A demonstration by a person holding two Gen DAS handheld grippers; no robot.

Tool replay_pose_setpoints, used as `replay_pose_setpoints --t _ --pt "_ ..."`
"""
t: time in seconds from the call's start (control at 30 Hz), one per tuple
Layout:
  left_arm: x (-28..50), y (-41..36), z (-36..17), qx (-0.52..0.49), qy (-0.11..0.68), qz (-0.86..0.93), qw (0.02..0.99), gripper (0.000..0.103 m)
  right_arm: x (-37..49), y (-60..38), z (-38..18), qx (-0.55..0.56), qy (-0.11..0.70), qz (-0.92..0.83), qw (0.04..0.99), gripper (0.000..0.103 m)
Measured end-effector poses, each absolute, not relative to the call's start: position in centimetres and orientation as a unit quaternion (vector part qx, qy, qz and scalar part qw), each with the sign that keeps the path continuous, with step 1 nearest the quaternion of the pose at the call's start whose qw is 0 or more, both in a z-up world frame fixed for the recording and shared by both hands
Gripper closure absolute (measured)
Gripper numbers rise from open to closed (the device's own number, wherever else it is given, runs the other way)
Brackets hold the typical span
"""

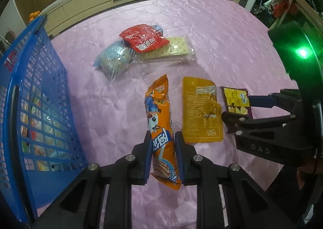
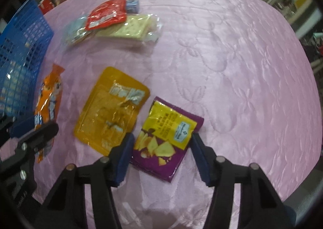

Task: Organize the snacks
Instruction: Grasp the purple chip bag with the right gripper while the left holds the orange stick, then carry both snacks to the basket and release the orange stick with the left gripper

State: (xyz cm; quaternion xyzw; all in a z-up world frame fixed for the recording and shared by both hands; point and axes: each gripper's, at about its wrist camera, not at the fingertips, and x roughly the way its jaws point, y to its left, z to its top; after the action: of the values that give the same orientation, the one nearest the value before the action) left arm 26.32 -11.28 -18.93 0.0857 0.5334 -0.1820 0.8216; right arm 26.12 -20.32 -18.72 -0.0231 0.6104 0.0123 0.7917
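My left gripper is shut on a long orange snack packet, its blue pads pressing both sides. That packet also shows in the right wrist view with the left gripper on it. My right gripper is open, its fingers straddling a purple and yellow chip packet that lies on the pink tablecloth. In the left wrist view the right gripper sits over that packet. A flat yellow pouch lies between the two packets; it also shows in the right wrist view.
A blue mesh basket holding several snacks stands at the left, also in the right wrist view. Further back lie a red pouch, a cracker pack and a pale blue pack. Cabinets and clutter stand beyond the table.
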Motion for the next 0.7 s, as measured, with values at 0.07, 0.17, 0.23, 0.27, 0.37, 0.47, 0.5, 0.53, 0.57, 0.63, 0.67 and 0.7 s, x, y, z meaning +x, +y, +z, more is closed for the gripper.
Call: replay_pose_setpoints --t 0.07,0.17,0.23,0.27,0.37,0.47,0.5,0.53,0.57,0.63,0.67,0.7 --pt "26.1 -11.4 -18.9 0.084 0.533 -0.185 0.821 0.084 25.7 -20.1 -18.6 -0.017 0.608 0.024 0.793 0.042" --pt "25.4 -11.7 -18.7 0.091 0.533 -0.187 0.82 0.084 24.3 -19.9 -17.8 -0.032 0.592 0.03 0.805 0.042" --pt "25.1 -11.9 -18.6 0.096 0.532 -0.186 0.82 0.084 23.1 -21.4 -16.6 -0.033 0.585 0.04 0.81 0.042" --pt "24.8 -12.0 -18.5 0.094 0.531 -0.187 0.821 0.084 22.6 -21.4 -16.1 -0.034 0.58 0.047 0.812 0.042" --pt "24.1 -12.0 -17.8 0.084 0.529 -0.19 0.823 0.084 21.8 -21.0 -14.1 -0.036 0.566 0.067 0.821 0.042" --pt "23.2 -11.9 -16.6 0.082 0.52 -0.188 0.829 0.084 20.2 -20.5 -11.7 -0.043 0.547 0.084 0.832 0.042" --pt "22.8 -11.8 -16.1 0.08 0.516 -0.188 0.831 0.084 19.6 -20.1 -10.9 -0.045 0.541 0.087 0.835 0.042" --pt "22.5 -11.6 -15.5 0.078 0.512 -0.188 0.834 0.084 19.2 -19.9 -10.0 -0.049 0.532 0.089 0.84 0.042" --pt "22.1 -11.4 -14.8 0.078 0.507 -0.188 0.838 0.084 18.7 -20.0 -9.3 -0.052 0.525 0.093 0.844 0.042" --pt "21.4 -10.9 -13.6 0.077 0.496 -0.188 0.844 0.084 17.7 -19.5 -7.6 -0.053 0.509 0.099 0.853 0.042" --pt "21.2 -10.7 -13.1 0.077 0.492 -0.187 0.847 0.084 17.3 -19.3 -6.9 -0.054 0.504 0.104 0.856 0.042" --pt "20.7 -10.4 -12.3 0.079 0.486 -0.187 0.85 0.084 17.4 -18.7 -6.3 -0.054 0.5 0.108 0.858 0.042"
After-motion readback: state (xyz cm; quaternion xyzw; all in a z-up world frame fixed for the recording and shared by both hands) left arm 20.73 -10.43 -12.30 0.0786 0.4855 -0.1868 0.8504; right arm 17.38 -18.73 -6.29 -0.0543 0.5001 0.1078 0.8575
